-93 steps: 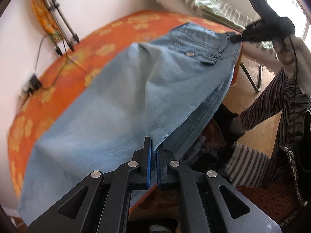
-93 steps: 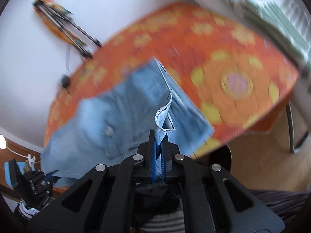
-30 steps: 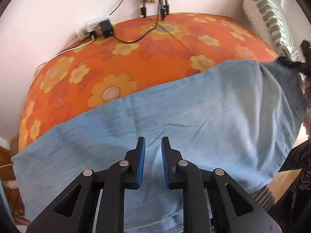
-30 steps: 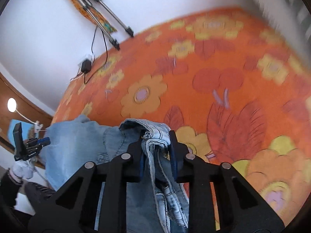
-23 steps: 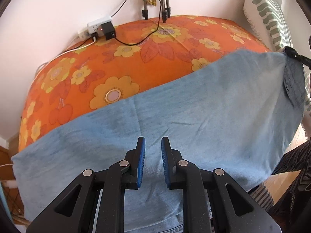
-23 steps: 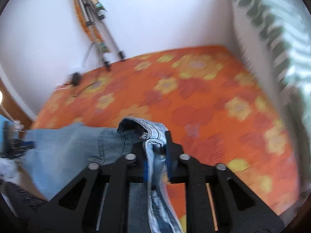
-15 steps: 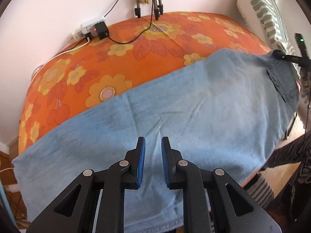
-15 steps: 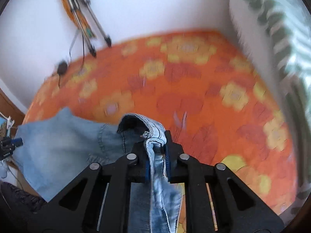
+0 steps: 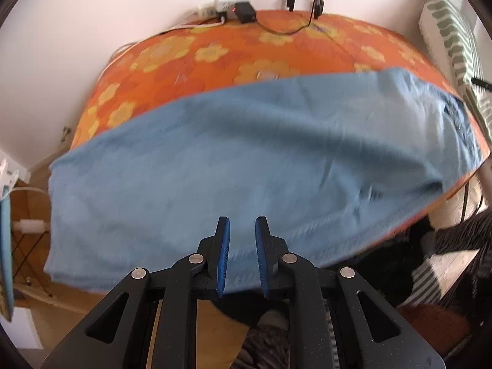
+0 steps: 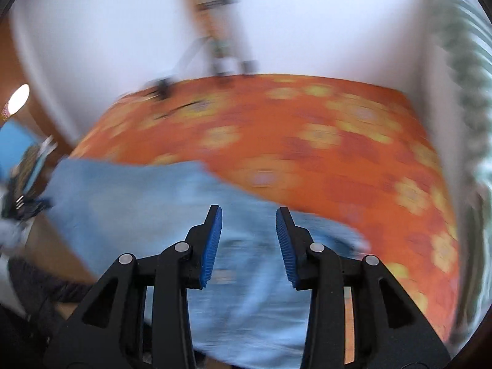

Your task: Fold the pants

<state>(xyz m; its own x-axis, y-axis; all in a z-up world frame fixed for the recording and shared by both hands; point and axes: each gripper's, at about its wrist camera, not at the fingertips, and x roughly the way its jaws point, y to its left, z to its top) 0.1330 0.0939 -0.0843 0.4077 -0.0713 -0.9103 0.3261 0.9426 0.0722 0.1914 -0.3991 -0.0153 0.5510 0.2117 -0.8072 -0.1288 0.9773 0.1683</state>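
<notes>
Your worktop [image 9: 307, 46] is a table under an orange cloth printed with yellow flowers, pushed up against the white wall. Light blue jeans [image 9: 246, 160] lie spread flat along its near side, running from the left edge to the right corner, with the near hem hanging over the front edge. At the back by the wall you have a white power strip [image 9: 223, 1] with a black adapter [image 9: 245, 13] plugged in beside it, and a black cable [image 9: 276, 30] trailing over the cloth.
</notes>
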